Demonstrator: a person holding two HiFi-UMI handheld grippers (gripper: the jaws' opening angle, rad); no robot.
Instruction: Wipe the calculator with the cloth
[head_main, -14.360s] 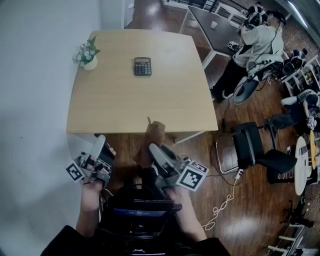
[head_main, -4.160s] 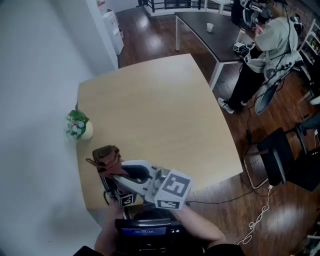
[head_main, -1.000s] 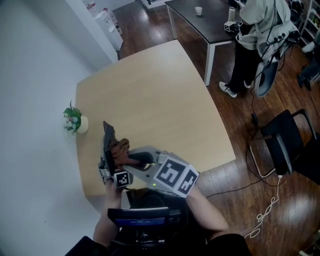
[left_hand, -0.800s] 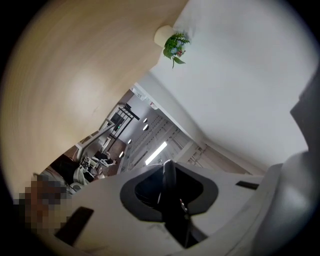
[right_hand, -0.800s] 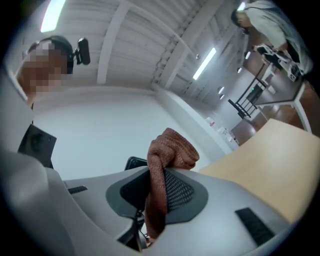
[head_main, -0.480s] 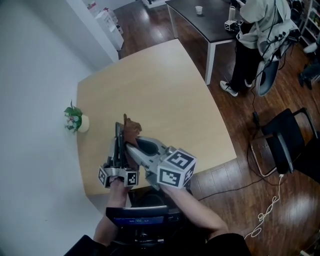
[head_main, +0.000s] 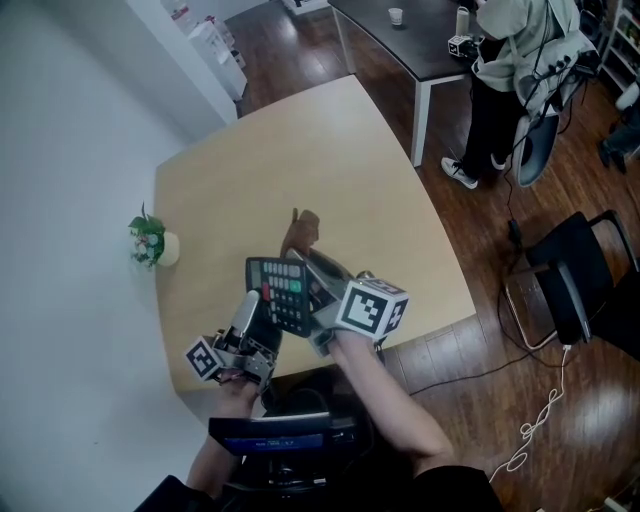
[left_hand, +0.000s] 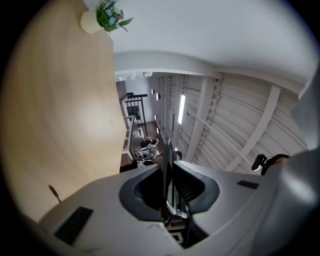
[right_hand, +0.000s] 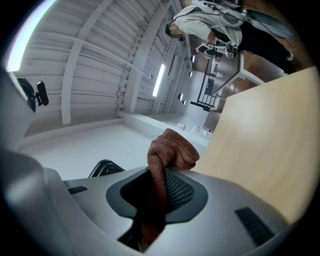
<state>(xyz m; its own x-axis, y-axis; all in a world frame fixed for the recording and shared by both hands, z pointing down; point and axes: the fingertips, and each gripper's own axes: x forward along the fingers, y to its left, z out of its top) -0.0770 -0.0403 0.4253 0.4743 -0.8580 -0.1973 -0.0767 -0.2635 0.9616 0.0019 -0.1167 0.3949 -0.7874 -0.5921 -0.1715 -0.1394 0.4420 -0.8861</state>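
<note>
In the head view the black calculator (head_main: 284, 292) hangs above the near part of the wooden table (head_main: 330, 150), keys facing up. My left gripper (head_main: 252, 306) is shut on its near left edge. Its jaws have just been opening a little with the calculator still between them. The left gripper view shows the calculator (left_hand: 168, 165) edge-on as a thin dark strip between the jaws of the left gripper (left_hand: 169, 176). My right gripper (head_main: 312, 262) is shut on the brown cloth (head_main: 300, 230), which sticks up just beyond the calculator's far edge. The bunched cloth (right_hand: 169, 150) pokes out of the right gripper (right_hand: 160, 186).
A small potted plant (head_main: 148, 240) stands at the table's left edge by the white wall. A person (head_main: 512, 50) stands by a dark table (head_main: 420, 40) at the top right. A black chair (head_main: 575, 280) sits on the wood floor to the right.
The calculator has turned from edge-on to keys-up and moved right. The cloth has shifted up and right, off the calculator's face. Both grippers have rolled.
</note>
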